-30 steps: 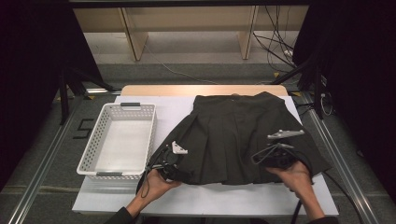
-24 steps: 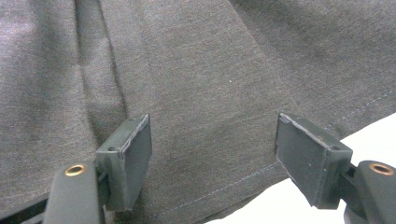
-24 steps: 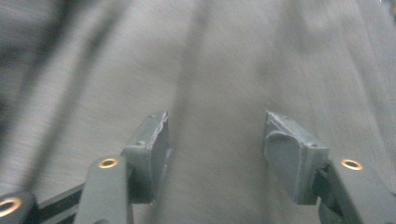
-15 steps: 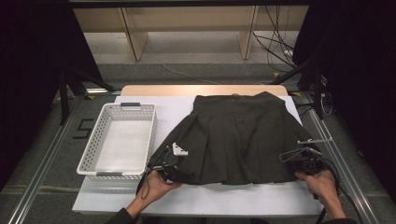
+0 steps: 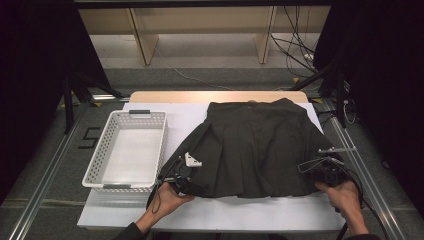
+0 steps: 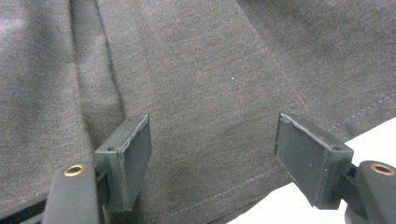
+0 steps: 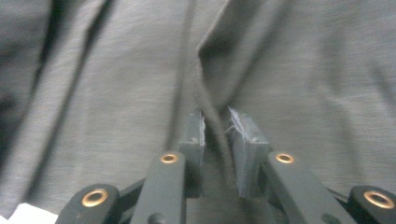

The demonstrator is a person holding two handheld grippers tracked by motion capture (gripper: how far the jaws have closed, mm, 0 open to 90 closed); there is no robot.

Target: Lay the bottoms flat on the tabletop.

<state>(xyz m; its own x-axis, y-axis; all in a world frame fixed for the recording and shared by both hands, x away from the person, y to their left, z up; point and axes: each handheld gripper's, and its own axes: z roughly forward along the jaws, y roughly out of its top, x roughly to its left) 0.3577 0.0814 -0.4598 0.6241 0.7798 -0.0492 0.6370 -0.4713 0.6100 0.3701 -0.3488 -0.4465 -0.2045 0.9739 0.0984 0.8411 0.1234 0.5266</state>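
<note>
Dark grey pleated skirt [image 5: 257, 150]; white perforated basket [image 5: 95, 167].

Left gripper [image 5: 187, 167] sits low near the bench's front edge, jaws spread wide; right gripper [image 5: 320, 167] is out by the front right corner, jaws nearly closed, pinching.

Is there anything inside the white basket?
No, the white basket beside the skirt shows just its bare bottom.

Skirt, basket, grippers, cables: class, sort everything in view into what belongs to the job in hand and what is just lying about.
In the job:
dark skirt
left gripper, open over the hem
right gripper, shut on a fold

Lying about:
white basket
floor cables
</note>
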